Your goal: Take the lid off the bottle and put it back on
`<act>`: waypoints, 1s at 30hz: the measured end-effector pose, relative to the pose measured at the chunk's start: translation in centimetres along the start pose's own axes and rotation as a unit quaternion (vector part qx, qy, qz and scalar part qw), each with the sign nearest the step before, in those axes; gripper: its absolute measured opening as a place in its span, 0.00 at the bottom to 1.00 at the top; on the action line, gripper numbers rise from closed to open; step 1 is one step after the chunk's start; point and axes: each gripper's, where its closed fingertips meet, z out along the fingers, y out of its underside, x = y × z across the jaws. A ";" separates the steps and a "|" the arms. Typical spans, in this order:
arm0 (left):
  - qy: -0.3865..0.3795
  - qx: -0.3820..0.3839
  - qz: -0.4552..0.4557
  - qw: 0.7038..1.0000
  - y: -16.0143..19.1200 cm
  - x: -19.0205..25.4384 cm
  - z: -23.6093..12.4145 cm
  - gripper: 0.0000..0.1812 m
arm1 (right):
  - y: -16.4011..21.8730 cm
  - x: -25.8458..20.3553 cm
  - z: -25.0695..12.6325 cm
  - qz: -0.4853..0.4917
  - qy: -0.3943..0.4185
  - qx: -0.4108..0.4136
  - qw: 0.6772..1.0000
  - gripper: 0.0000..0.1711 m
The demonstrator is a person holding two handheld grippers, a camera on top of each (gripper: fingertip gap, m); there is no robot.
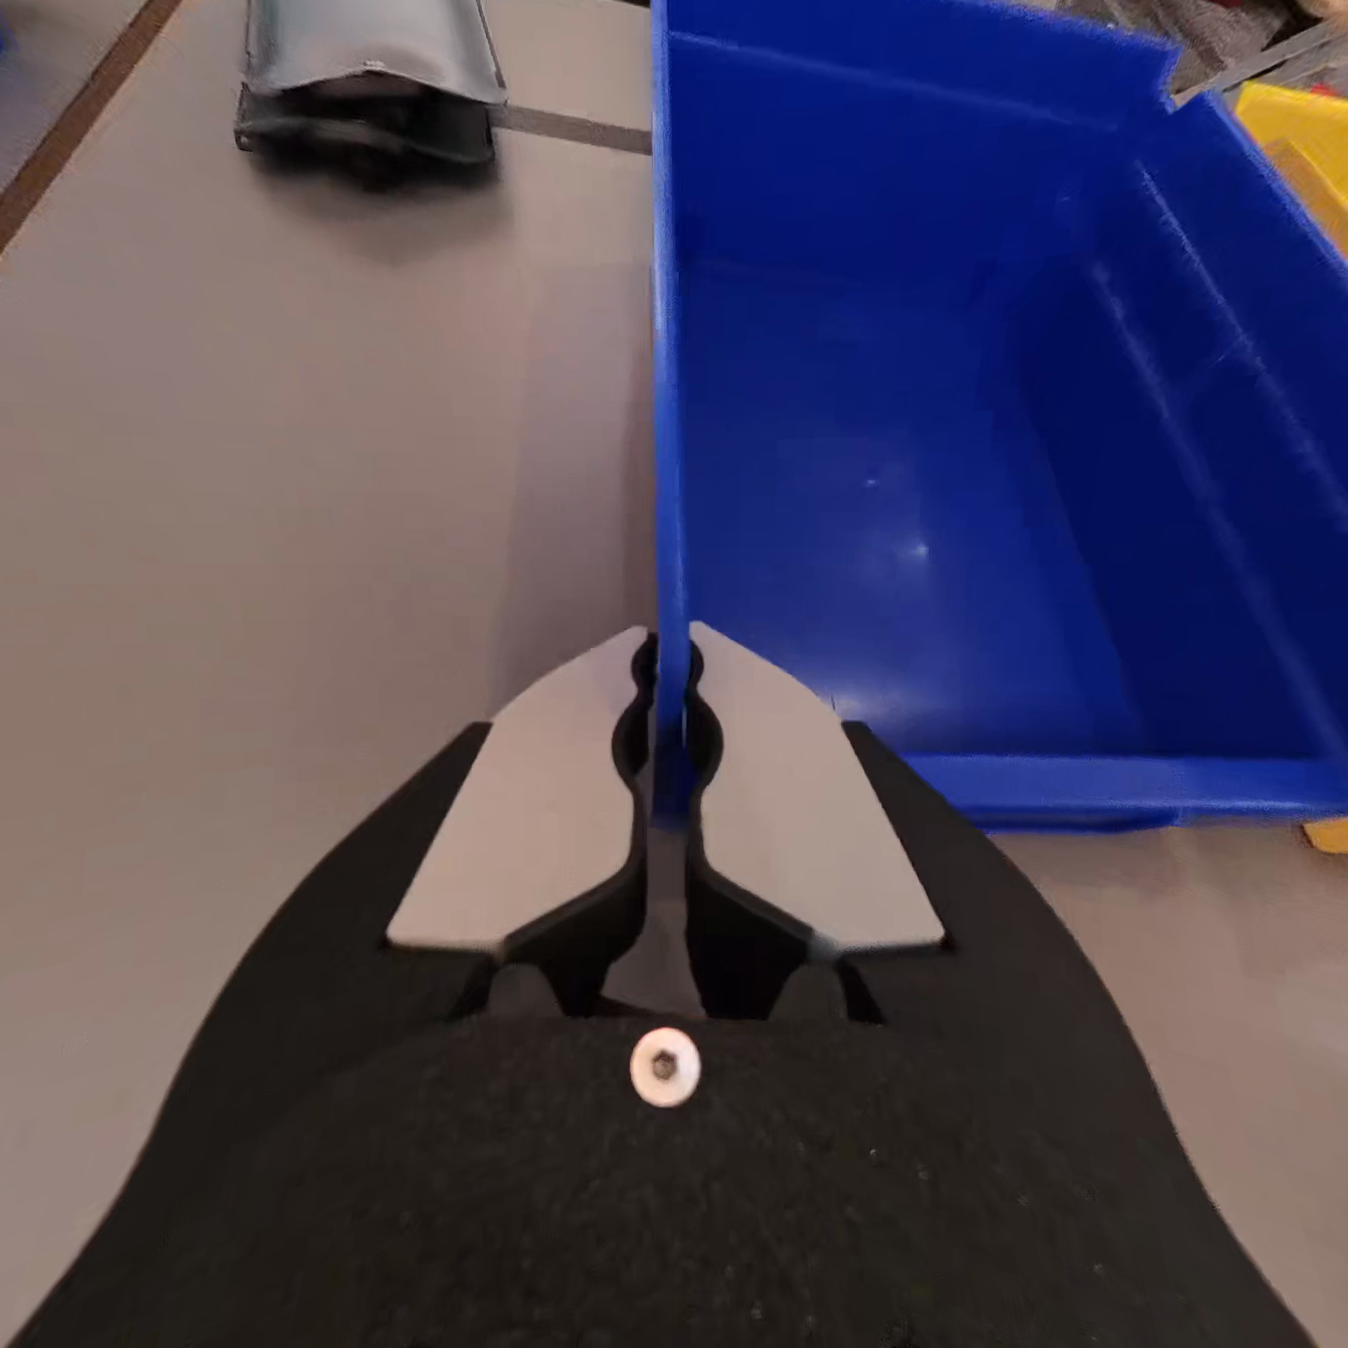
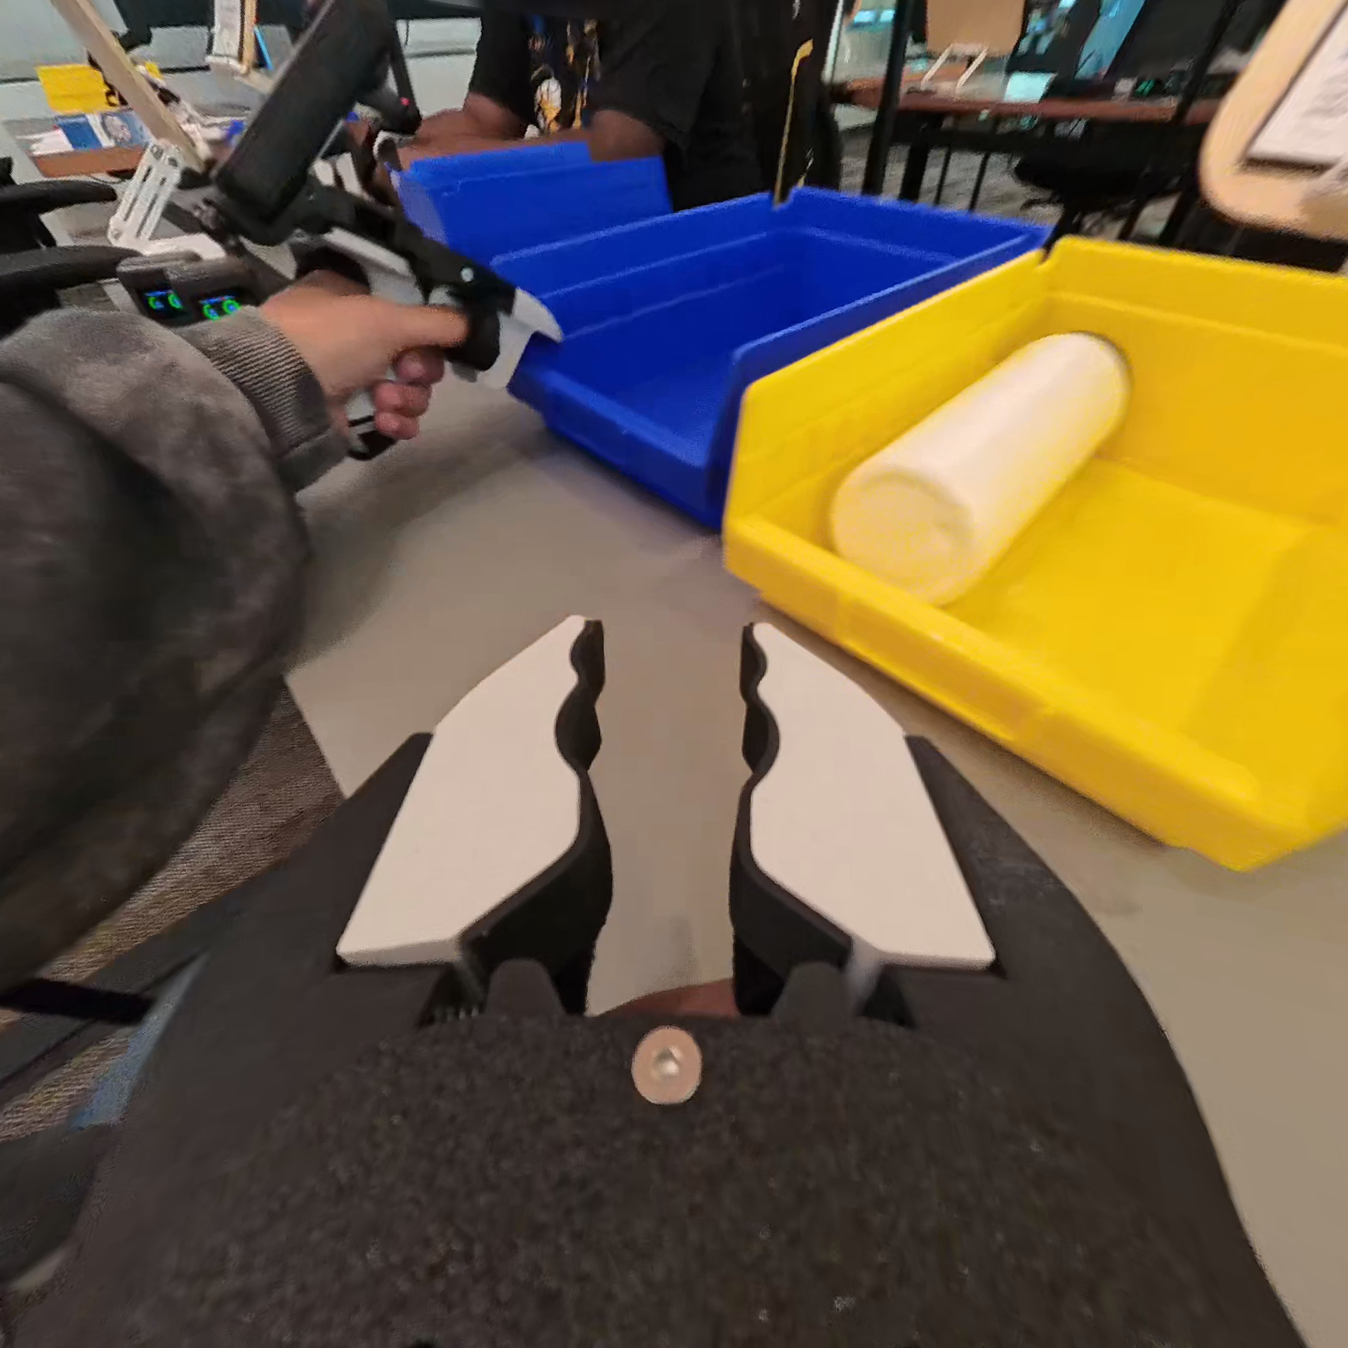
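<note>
Bottle first: my right tongs (image 2: 671,642) hang over bare desk (image 2: 510,554) with their jaws parted and nothing between them, aimed at the gap ahead of the bins, which I read as readiness to go for it. It is the white bottle (image 2: 977,467) lying on its side in the yellow bin (image 2: 948,686), one round end toward me, the far end against the bin's back wall. I cannot tell which end carries the lid, so nothing shows it as off yet.

My left tongs (image 1: 671,642) are nearly closed around the side wall of the blue bin (image 1: 948,438), one finger outside and one inside. The right wrist view shows them at that bin's near corner, the hand (image 2: 379,357) squeezing the handle. I judge this grip is there to steady or shift the bin and clear room, since the bin looks empty.

Further out, the blue bin stands just beside the yellow one, apparently touching. A dark pouch (image 1: 365,95) lies farther up the desk, well apart. A person in dark clothing (image 2: 620,80) stands behind the bins.
</note>
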 end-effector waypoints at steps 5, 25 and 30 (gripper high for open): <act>-0.028 -0.012 -0.009 1.000 2.0 0.8 -2.8 0.02 | 0.4 -2.2 4.7 0.028 0.045 -0.051 0.997 0.34; -0.153 0.084 0.050 0.983 7.8 4.9 -20.9 0.02 | -4.9 -4.6 7.1 0.027 0.126 -0.015 0.992 0.04; -0.142 0.168 0.099 0.970 0.8 11.0 -22.6 0.02 | -12.1 -1.0 1.9 -0.015 0.169 0.074 0.983 0.03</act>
